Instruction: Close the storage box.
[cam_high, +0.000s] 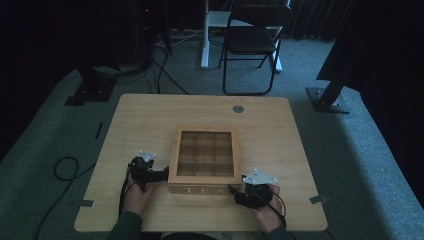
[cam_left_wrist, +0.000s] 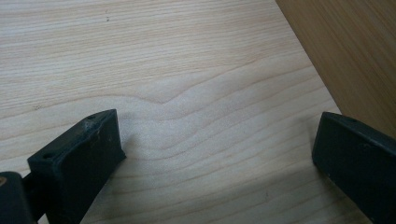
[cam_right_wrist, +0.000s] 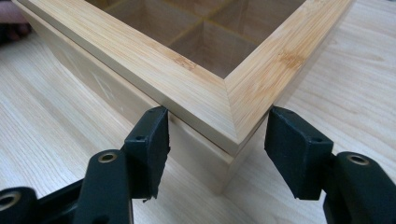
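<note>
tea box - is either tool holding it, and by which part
Nothing is held. The right tool straddles the tea box's near lid corner, pads apart from it; the left tool stands open over bare table.

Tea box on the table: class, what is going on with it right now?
A person holds a gripper in each hand beside a wooden tea box on a table. The right gripper straddles the box's near corner, jaws around the lid's edge, though contact is unclear. The left gripper stands open above bare wood beside the box. The lid is down.
</note>
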